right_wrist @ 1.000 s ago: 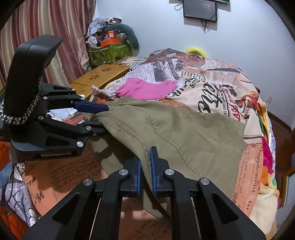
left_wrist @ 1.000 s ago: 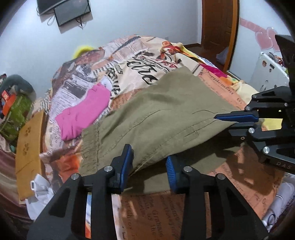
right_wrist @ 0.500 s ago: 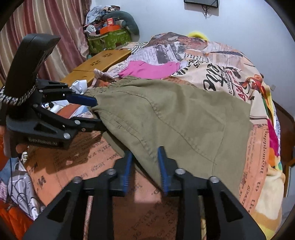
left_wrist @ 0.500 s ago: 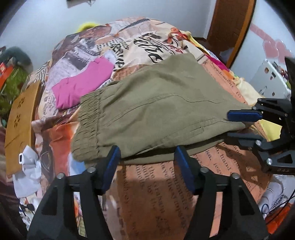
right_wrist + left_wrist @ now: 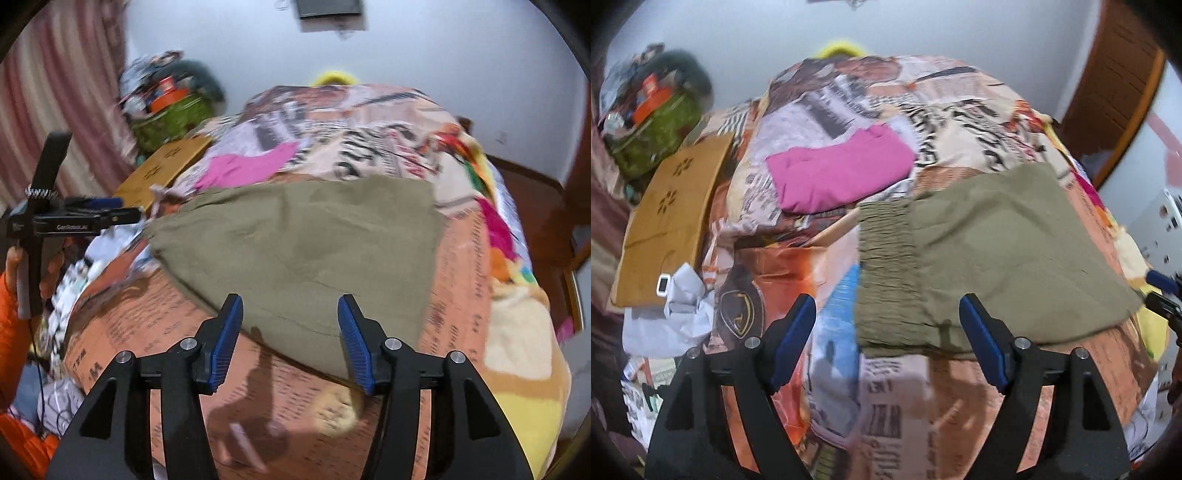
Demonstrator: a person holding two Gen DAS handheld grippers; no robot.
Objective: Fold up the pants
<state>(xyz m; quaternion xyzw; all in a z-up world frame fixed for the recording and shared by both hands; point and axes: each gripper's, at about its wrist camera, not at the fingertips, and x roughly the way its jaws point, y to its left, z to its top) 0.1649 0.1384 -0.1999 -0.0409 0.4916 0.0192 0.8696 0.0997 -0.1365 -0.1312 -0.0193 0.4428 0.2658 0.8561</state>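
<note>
The olive-green pants [image 5: 990,254] lie folded flat on the newspaper-print bedspread [image 5: 897,406], elastic waistband [image 5: 886,273] toward the left. They also show in the right wrist view [image 5: 306,251]. My left gripper [image 5: 886,332] is open and empty, just in front of the waistband edge. My right gripper [image 5: 290,332] is open and empty, above the near edge of the pants. The left gripper shows at the left of the right wrist view [image 5: 110,210], off the cloth. The right gripper's blue tip [image 5: 1161,282] peeks in at the right of the left wrist view.
A folded pink garment [image 5: 842,170] lies on the bed beyond the pants. A wooden board [image 5: 672,221] and crumpled white cloth [image 5: 679,314] sit at the bed's left side. A green basket of clutter [image 5: 653,129] stands by the wall. A brown door [image 5: 1115,85] is at the right.
Both grippers have opened wide, let go of the pants and pulled back. The pants now lie flat on the bed in a fold.
</note>
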